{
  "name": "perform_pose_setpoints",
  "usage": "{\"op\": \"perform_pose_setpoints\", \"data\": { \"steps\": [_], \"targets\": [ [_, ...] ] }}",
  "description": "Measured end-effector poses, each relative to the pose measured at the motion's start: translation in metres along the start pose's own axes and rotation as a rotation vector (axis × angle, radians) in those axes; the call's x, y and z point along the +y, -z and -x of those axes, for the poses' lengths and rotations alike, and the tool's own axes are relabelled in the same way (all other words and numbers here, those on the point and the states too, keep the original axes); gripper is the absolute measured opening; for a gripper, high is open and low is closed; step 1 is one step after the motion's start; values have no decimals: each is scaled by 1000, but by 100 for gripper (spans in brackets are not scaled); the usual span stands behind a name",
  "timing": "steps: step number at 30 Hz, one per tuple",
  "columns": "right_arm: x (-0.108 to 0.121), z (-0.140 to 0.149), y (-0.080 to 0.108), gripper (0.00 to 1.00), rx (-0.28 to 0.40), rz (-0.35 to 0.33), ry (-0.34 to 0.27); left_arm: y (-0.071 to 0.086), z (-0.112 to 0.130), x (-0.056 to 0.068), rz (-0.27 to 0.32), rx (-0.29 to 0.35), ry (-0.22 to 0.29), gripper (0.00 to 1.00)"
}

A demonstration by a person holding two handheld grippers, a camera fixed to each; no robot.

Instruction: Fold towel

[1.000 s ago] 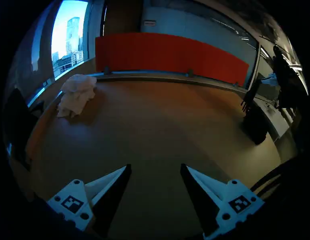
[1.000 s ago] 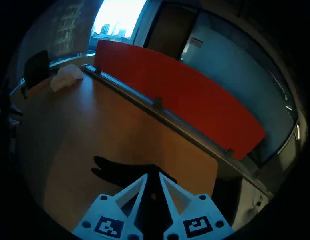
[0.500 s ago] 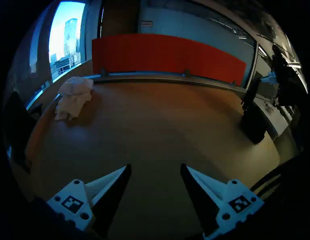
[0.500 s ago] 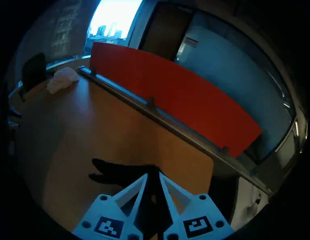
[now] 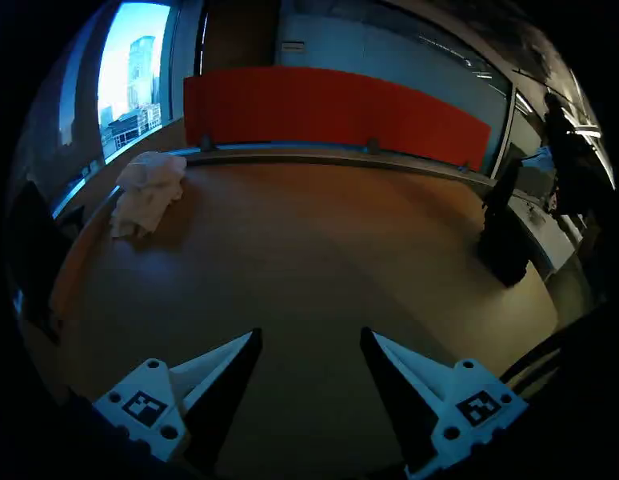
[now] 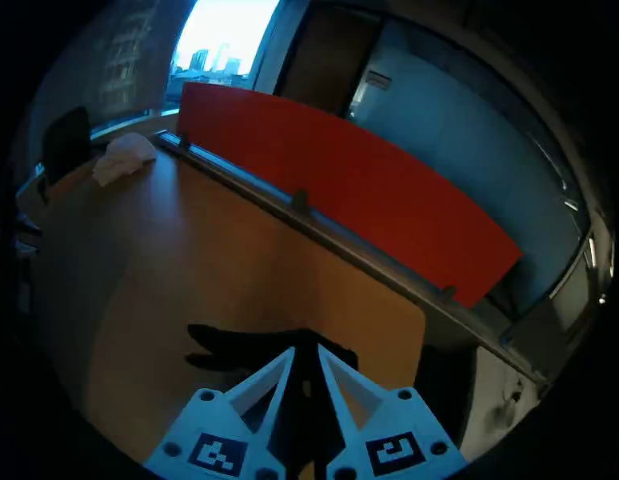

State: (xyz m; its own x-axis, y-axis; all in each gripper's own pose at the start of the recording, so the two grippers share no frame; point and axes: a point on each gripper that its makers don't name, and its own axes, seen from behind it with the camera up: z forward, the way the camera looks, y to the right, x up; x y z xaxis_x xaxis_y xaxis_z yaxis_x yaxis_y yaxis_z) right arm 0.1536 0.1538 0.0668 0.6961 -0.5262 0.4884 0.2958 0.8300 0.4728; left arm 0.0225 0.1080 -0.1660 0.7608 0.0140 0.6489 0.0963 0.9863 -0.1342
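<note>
A crumpled white towel [image 5: 148, 192] lies in a heap at the far left corner of the wooden table [image 5: 309, 248], close to the window. My left gripper [image 5: 309, 340] hovers low over the near part of the table, open, with nothing between its fingers and far from the towel. In the right gripper view the same towel [image 6: 121, 157] sits small at the far end of the table [image 6: 189, 256]. My right gripper [image 6: 306, 352] is shut with its tips almost touching and nothing visible between them. A dark shadow [image 6: 229, 348] lies on the table just ahead of it.
A red divider panel [image 5: 341, 104] on a metal rail runs along the table's back edge. A dark chair-like shape [image 5: 505, 240] stands off the right edge. Another dark chair [image 6: 65, 144] sits near the towel's end, under the bright window [image 5: 133, 80].
Both views have drifted slightly, and the towel sits a little farther left and away in each. The jaws have not changed, and the towel lies untouched.
</note>
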Motion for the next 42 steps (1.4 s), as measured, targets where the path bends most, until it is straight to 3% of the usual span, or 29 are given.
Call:
{"op": "perform_pose_setpoints", "data": {
  "steps": [11, 20, 26, 35, 42],
  "targets": [
    [-4, 54, 25, 5, -54, 3, -48, -1, 0, 6, 23, 0, -2, 91],
    [-25, 101, 41, 5, -91, 2, -104, -3, 1, 12, 40, -8, -14, 91],
    [-26, 132, 47, 5, -138, 24, -132, -4, -2, 15, 49, -5, -28, 91],
    [-25, 197, 42, 5, -253, 53, -197, -3, 2, 13, 43, -16, -37, 91],
    [-26, 225, 32, 5, -299, 65, -250, 0, 1, 9, 30, -19, -43, 90]
  ]
}}
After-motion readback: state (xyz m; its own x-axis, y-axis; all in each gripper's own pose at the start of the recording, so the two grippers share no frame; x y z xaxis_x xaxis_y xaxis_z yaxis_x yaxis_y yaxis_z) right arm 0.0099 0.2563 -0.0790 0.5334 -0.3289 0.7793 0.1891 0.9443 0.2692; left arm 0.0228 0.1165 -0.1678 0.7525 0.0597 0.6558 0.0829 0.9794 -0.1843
